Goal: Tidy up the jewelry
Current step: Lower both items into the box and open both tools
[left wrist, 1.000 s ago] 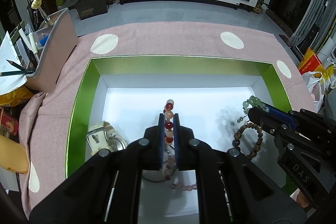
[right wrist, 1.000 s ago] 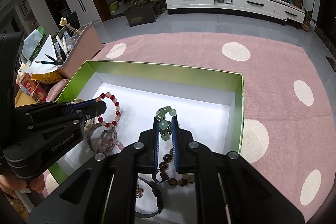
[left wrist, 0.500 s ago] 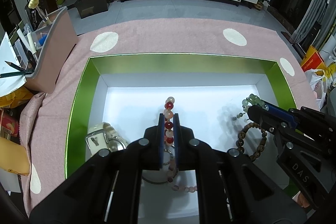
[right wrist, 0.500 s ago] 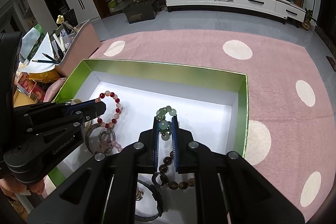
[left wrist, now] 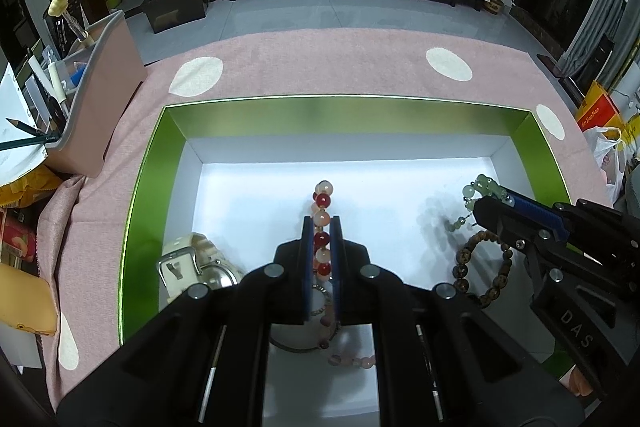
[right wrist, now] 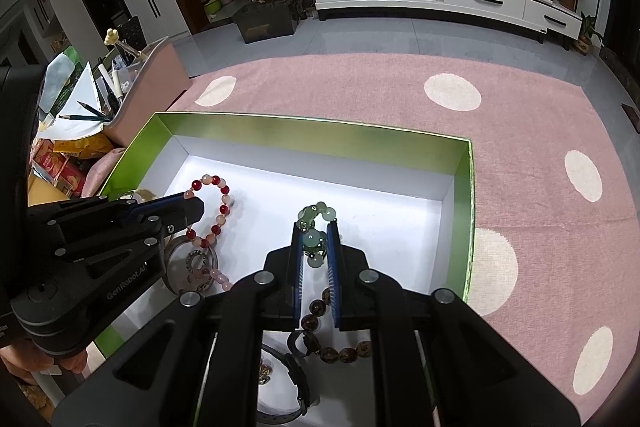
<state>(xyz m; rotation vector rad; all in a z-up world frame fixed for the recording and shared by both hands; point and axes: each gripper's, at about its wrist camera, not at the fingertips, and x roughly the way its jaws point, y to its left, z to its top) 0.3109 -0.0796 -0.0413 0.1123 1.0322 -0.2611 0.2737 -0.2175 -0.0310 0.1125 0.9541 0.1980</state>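
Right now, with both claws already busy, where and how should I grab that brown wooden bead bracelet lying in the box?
Take the brown bead bracelet at the far arc of its ring, coming straight down from above. It lies flat on the floor of the green box, so one finger goes inside the loop and one outside. The right claw, shut on the green bead bracelet, hangs right over it.

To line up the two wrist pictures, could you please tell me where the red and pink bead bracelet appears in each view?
Left wrist view: the red and pink bead bracelet is at centre, pinched in the left tongs.
Right wrist view: the bracelet hangs as a loop at centre left, from the tip of the left tongs.
Shared landmark: the green box, whose far wall runs across both pictures.
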